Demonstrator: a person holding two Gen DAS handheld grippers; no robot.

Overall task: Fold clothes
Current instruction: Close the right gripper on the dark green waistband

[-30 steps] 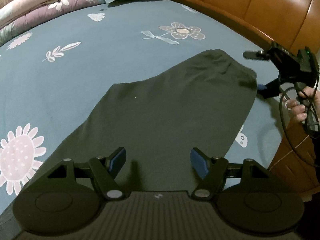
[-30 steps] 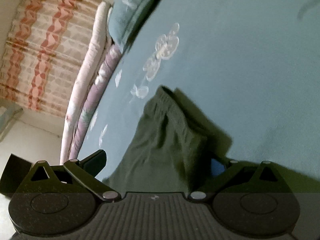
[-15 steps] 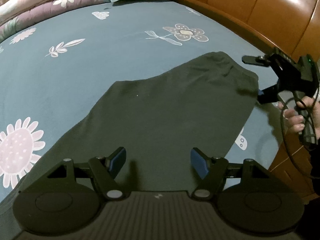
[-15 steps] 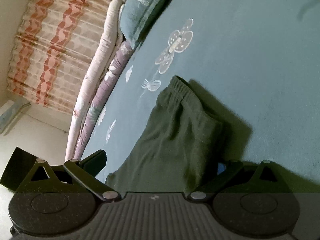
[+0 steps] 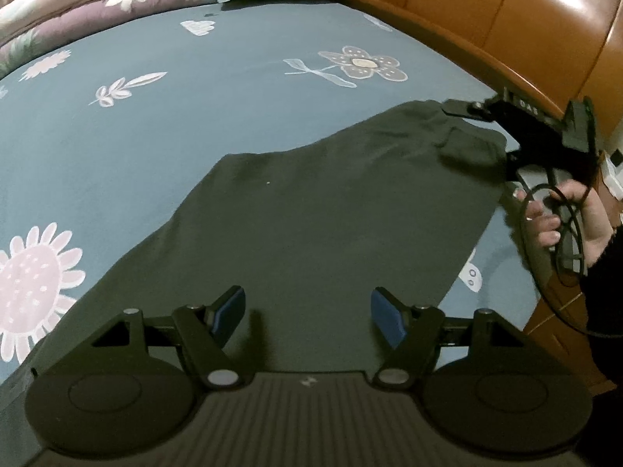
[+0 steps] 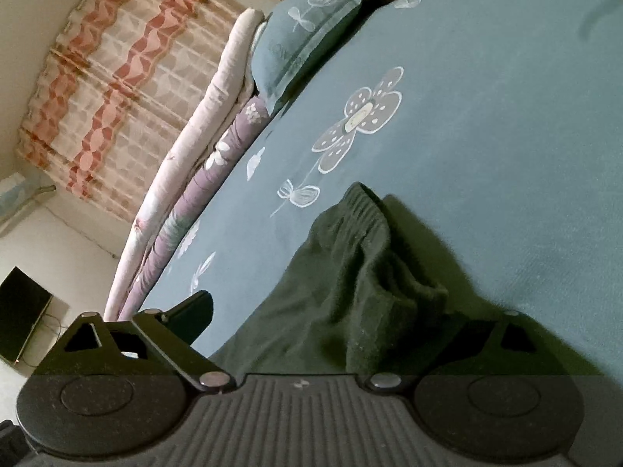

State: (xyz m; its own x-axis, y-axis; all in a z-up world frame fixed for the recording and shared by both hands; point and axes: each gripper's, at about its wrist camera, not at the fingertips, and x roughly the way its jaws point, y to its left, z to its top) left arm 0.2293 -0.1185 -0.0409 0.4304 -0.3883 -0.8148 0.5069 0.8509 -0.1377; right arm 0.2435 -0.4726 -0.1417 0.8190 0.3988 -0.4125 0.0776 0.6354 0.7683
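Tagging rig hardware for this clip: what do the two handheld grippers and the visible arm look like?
Left gripper: matte black, round discs, ribbed body, angular linkages, blue pads. Right gripper: the same black build; from the left wrist view, a boxy black body with a looping black cable. The hand's arm wears a dark sleeve.

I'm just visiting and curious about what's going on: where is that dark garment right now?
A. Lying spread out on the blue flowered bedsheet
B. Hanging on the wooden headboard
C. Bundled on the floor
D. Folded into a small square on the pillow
A: the dark garment lies spread out across the blue flowered bedsheet, with its ribbed end slightly rumpled near the right hand-held gripper.
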